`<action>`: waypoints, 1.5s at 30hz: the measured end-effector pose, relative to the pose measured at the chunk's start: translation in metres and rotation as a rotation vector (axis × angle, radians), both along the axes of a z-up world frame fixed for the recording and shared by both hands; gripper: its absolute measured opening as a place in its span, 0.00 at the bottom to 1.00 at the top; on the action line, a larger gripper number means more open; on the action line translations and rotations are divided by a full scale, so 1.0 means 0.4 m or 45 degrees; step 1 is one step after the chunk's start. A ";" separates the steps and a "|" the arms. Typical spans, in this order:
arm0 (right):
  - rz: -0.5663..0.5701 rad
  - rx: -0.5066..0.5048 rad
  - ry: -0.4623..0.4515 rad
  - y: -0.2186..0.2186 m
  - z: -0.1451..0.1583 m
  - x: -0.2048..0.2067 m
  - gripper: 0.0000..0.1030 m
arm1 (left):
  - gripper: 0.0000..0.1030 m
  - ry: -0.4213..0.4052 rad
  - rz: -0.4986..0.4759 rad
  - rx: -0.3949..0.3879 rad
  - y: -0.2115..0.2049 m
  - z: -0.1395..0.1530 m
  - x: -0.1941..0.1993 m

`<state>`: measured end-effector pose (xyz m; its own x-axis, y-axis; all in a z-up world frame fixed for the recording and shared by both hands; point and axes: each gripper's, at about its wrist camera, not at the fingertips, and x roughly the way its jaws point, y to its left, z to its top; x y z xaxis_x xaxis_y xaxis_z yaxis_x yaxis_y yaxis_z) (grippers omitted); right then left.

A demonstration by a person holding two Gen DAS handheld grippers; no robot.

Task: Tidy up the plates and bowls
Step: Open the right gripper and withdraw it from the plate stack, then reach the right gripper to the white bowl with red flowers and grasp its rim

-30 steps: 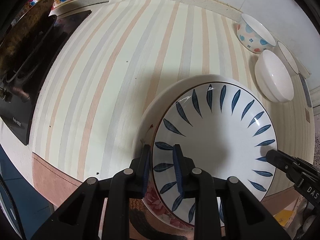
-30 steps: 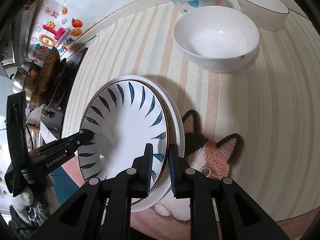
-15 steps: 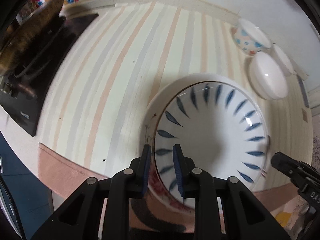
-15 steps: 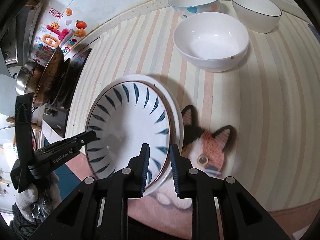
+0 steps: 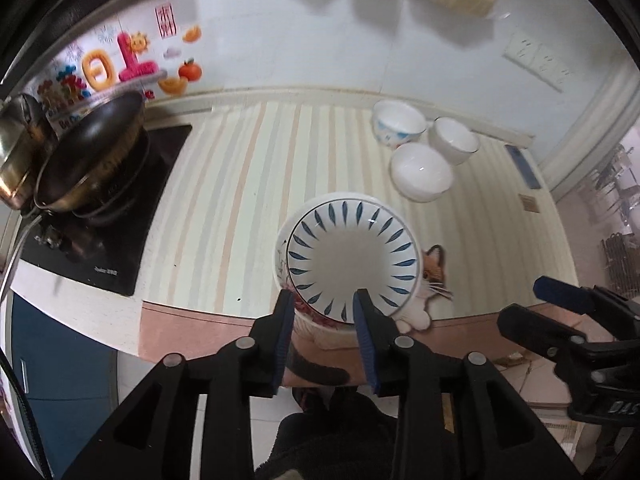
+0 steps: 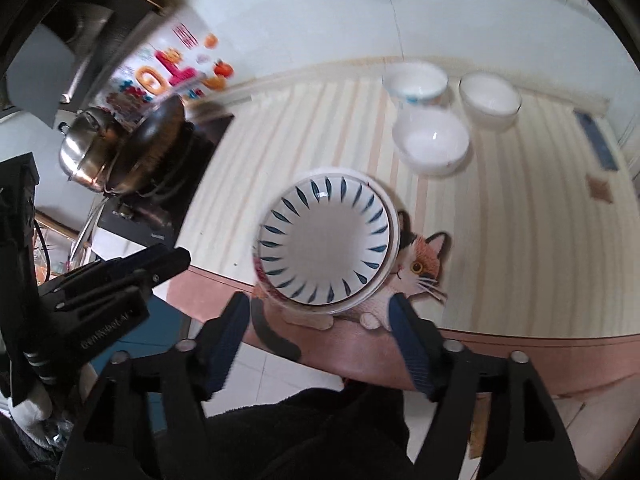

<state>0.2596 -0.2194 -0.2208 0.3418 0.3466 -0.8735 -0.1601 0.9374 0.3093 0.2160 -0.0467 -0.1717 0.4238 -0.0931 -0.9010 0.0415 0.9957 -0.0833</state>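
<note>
A white plate with blue leaf marks (image 5: 352, 258) (image 6: 324, 242) lies on top of a floral-rimmed plate (image 5: 316, 322) (image 6: 260, 274) at the counter's front edge. Three bowls stand behind it: a plain white one (image 5: 422, 172) (image 6: 431, 141), a blue-dotted one (image 5: 398, 122) (image 6: 414, 82) and a dark-rimmed one (image 5: 456, 140) (image 6: 490, 98). My left gripper (image 5: 323, 312) is open and empty, pulled back in front of the stack. My right gripper (image 6: 318, 316) is wide open and empty, also back from the stack.
A striped mat (image 5: 240, 184) with a cat picture (image 6: 420, 268) covers the counter. A black stove (image 5: 120, 220) with a wok (image 5: 88, 172) and a steel pot (image 6: 82, 154) is at the left. The tiled wall (image 5: 320, 32) stands behind.
Both grippers have let go of the blue-leaf plate, opened and drawn back and up from the counter. The plate now rests on the floral plate.
</note>
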 end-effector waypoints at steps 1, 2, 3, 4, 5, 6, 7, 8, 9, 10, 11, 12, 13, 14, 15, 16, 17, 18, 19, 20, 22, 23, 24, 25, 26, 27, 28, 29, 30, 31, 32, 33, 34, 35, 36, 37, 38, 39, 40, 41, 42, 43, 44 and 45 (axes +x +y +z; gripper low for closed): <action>-0.010 0.004 -0.013 0.002 0.021 -0.014 0.80 | 0.45 -0.011 0.000 0.000 0.004 0.012 -0.008; -0.022 -0.003 -0.030 0.004 0.043 -0.029 0.82 | 0.61 -0.019 -0.008 -0.007 0.009 0.024 -0.018; -0.030 -0.014 -0.043 0.006 0.059 -0.041 0.84 | 0.66 -0.026 -0.011 -0.019 0.012 0.035 -0.024; -0.043 -0.023 -0.057 0.008 0.077 -0.057 0.85 | 0.70 -0.036 -0.007 -0.027 0.017 0.045 -0.034; -0.051 -0.026 -0.064 0.011 0.086 -0.069 0.86 | 0.70 -0.045 -0.008 -0.033 0.019 0.055 -0.045; -0.058 -0.030 -0.068 0.012 0.099 -0.083 0.87 | 0.70 -0.057 -0.009 -0.040 0.023 0.066 -0.055; -0.065 -0.032 -0.071 0.008 0.108 -0.093 0.88 | 0.70 -0.064 -0.009 -0.041 0.027 0.074 -0.063; -0.072 -0.038 -0.074 0.007 0.117 -0.104 0.88 | 0.70 -0.067 -0.014 -0.045 0.031 0.082 -0.070; -0.077 -0.048 -0.073 0.008 0.122 -0.114 0.89 | 0.70 -0.070 -0.013 -0.051 0.033 0.088 -0.079; -0.084 -0.054 -0.071 0.007 0.126 -0.123 0.89 | 0.70 -0.073 -0.014 -0.058 0.036 0.092 -0.084; -0.089 -0.049 -0.070 0.005 0.130 -0.131 0.89 | 0.70 -0.072 -0.016 -0.059 0.037 0.094 -0.087; -0.093 -0.045 -0.071 0.004 0.134 -0.139 0.89 | 0.70 -0.072 -0.014 -0.058 0.035 0.097 -0.091; -0.096 -0.043 -0.067 0.005 0.132 -0.142 0.89 | 0.70 -0.069 -0.012 -0.064 0.036 0.098 -0.091; -0.100 -0.039 -0.061 0.003 0.131 -0.142 0.89 | 0.70 -0.068 -0.010 -0.073 0.036 0.100 -0.090; -0.104 -0.031 -0.059 -0.001 0.131 -0.144 0.89 | 0.70 -0.070 -0.008 -0.074 0.033 0.102 -0.087; -0.108 -0.028 -0.055 -0.007 0.130 -0.142 0.89 | 0.70 -0.075 -0.005 -0.071 0.031 0.103 -0.082; -0.113 -0.028 -0.052 -0.013 0.125 -0.135 0.89 | 0.70 -0.075 -0.001 -0.070 0.029 0.101 -0.074; -0.119 -0.024 -0.048 -0.019 0.119 -0.126 0.90 | 0.70 -0.075 0.004 -0.070 0.026 0.099 -0.067; -0.128 -0.010 -0.046 -0.030 0.113 -0.114 0.90 | 0.70 -0.071 0.012 -0.071 0.022 0.093 -0.053; -0.143 0.017 -0.043 -0.047 0.106 -0.099 0.90 | 0.70 -0.069 0.022 -0.069 0.016 0.087 -0.035; -0.161 0.074 -0.030 -0.078 0.086 -0.059 0.90 | 0.70 -0.078 0.043 -0.052 0.001 0.073 0.004; -0.175 0.108 -0.017 -0.103 0.070 -0.031 0.90 | 0.70 -0.086 0.055 -0.036 -0.013 0.062 0.032; -0.190 0.122 -0.003 -0.121 0.056 -0.008 0.90 | 0.70 -0.088 0.064 -0.022 -0.024 0.052 0.057; -0.216 0.131 0.012 -0.152 0.035 0.027 0.90 | 0.70 -0.080 0.072 -0.010 -0.039 0.037 0.090; -0.239 0.129 0.024 -0.176 0.018 0.056 0.90 | 0.70 -0.061 0.074 -0.009 -0.056 0.017 0.127; -0.257 0.127 0.043 -0.204 -0.001 0.090 0.90 | 0.70 -0.047 0.078 -0.016 -0.065 0.003 0.157; -0.267 0.130 0.051 -0.226 -0.017 0.120 0.90 | 0.70 -0.031 0.084 -0.030 -0.083 -0.017 0.197; -0.282 0.133 0.053 -0.253 -0.036 0.154 0.90 | 0.70 -0.012 0.089 -0.046 -0.102 -0.038 0.239; -0.289 0.130 0.056 -0.274 -0.052 0.183 0.90 | 0.70 0.006 0.088 -0.052 -0.117 -0.055 0.268; -0.294 0.128 0.068 -0.295 -0.072 0.214 0.90 | 0.70 0.032 0.083 -0.051 -0.140 -0.078 0.311; -0.298 0.139 0.089 -0.322 -0.101 0.256 0.90 | 0.70 0.060 0.077 -0.061 -0.161 -0.103 0.352; -0.297 0.152 0.103 -0.340 -0.123 0.286 0.90 | 0.70 0.083 0.077 -0.062 -0.179 -0.123 0.385; -0.294 0.165 0.130 -0.361 -0.155 0.327 0.90 | 0.70 0.110 0.079 -0.069 -0.196 -0.147 0.423; -0.293 0.179 0.159 -0.379 -0.187 0.365 0.90 | 0.70 0.138 0.080 -0.072 -0.208 -0.168 0.454; -0.289 0.199 0.173 -0.392 -0.210 0.394 0.90 | 0.70 0.175 0.078 -0.055 -0.226 -0.198 0.495; -0.287 0.212 0.191 -0.403 -0.238 0.428 0.90 | 0.70 0.211 0.072 -0.049 -0.242 -0.227 0.530; -0.291 0.210 0.210 -0.412 -0.263 0.458 0.90 | 0.70 0.246 0.075 -0.035 -0.257 -0.258 0.564; -0.282 0.224 0.228 -0.421 -0.296 0.499 0.90 | 0.70 0.269 0.081 -0.033 -0.265 -0.280 0.586; -0.274 0.225 0.242 -0.423 -0.319 0.526 0.89 | 0.70 0.306 0.085 -0.035 -0.275 -0.313 0.617; -0.272 0.218 0.256 -0.425 -0.341 0.552 0.89 | 0.70 0.331 0.091 -0.034 -0.282 -0.335 0.635; -0.262 0.227 0.268 -0.425 -0.364 0.578 0.88 | 0.70 0.360 0.087 -0.063 -0.291 -0.365 0.657; -0.252 0.237 0.284 -0.427 -0.387 0.598 0.88 | 0.70 0.394 0.073 -0.077 -0.302 -0.392 0.676; -0.249 0.244 0.299 -0.427 -0.406 0.614 0.84 | 0.69 0.421 0.067 -0.081 -0.313 -0.419 0.690; -0.244 0.258 0.313 -0.426 -0.428 0.632 0.78 | 0.69 0.435 0.058 -0.093 -0.319 -0.436 0.701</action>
